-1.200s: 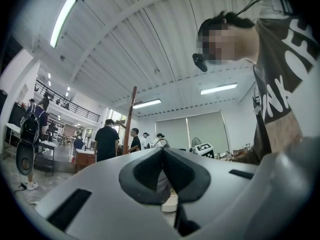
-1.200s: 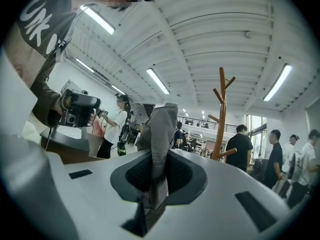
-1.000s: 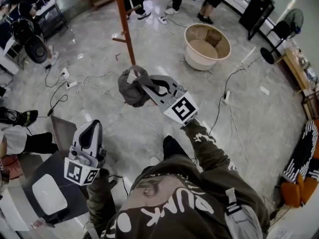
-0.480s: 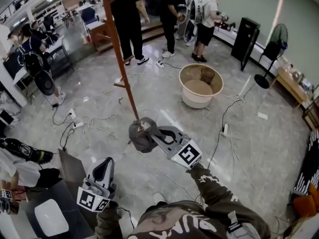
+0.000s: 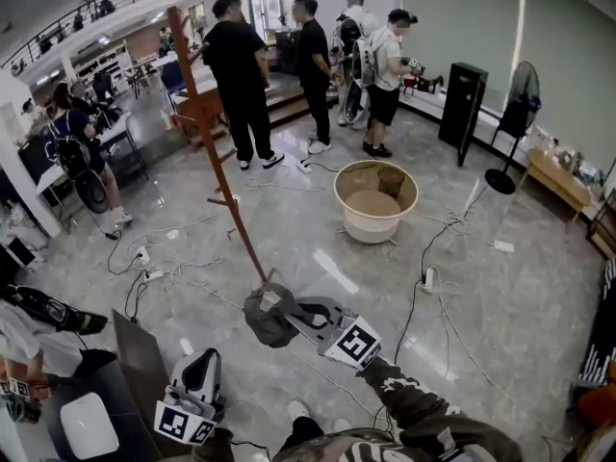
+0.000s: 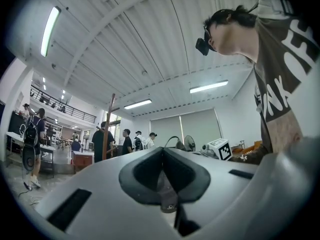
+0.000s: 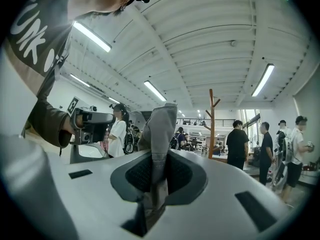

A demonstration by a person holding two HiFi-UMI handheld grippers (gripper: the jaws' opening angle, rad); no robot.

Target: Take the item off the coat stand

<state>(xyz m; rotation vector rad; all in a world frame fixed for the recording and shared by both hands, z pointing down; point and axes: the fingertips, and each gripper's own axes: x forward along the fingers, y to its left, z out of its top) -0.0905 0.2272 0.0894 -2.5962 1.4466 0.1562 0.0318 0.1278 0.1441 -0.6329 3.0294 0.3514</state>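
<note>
A grey cap [image 5: 262,318] hangs from my right gripper [image 5: 281,306], which is shut on its fabric, low in the head view. In the right gripper view the cap's cloth [image 7: 161,129] stands up between the shut jaws of the right gripper [image 7: 158,173]. The brown wooden coat stand [image 5: 214,166] leans away up the frame behind the cap, its pegs bare; it also shows as the coat stand [image 7: 211,126] far off to the right. My left gripper [image 5: 204,362] is at the lower left, away from the cap. Nothing is between the shut jaws of the left gripper [image 6: 162,176].
A beige round tub [image 5: 375,200] stands on the grey floor right of the stand. Cables and a power strip [image 5: 144,275] lie across the floor. Several people [image 5: 245,75] stand at the back. A dark table [image 5: 135,364] with a white object sits at the lower left.
The head view has tilted up, showing more of the room. Both grippers have slid down the frame, and the cap in the right gripper now hangs farther from the stand.
</note>
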